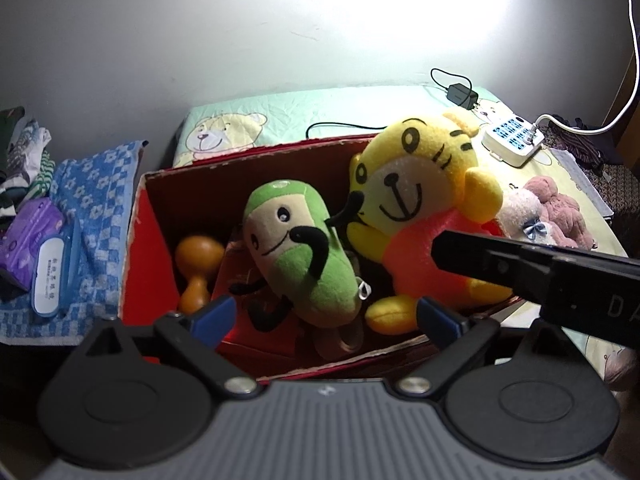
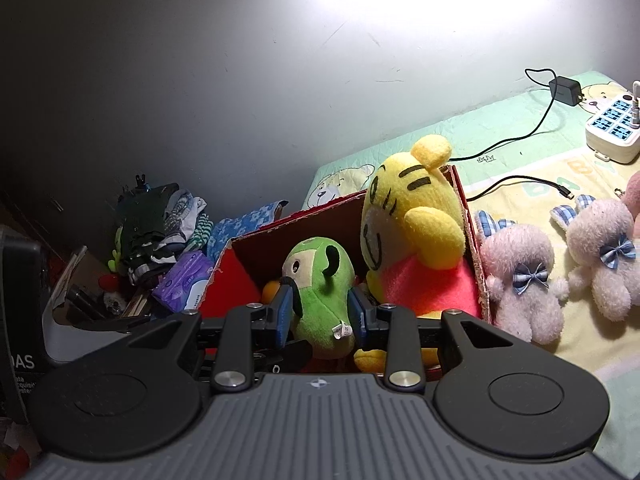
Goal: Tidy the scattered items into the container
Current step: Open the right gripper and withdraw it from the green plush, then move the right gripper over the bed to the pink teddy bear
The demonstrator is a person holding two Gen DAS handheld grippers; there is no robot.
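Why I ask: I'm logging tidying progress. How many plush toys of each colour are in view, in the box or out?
Green plush: 1
Yellow plush: 1
Pale pink bunnies with bows: 2
Darker pink plush, partly seen: 1
Total: 5

Open box (image 1: 144, 240) sits on the bed (image 1: 320, 104); inside it, a gourd toy (image 1: 198, 268) at left, a bean plush (image 1: 296, 248) in the middle, a tiger plush (image 1: 424, 208) at right, leaning on the right wall. Two bunny plushes (image 2: 520, 276) (image 2: 604, 256) lie on the bed right of the box. A power strip (image 2: 614, 128) and charger (image 2: 566, 90) lie behind them, near the wall.
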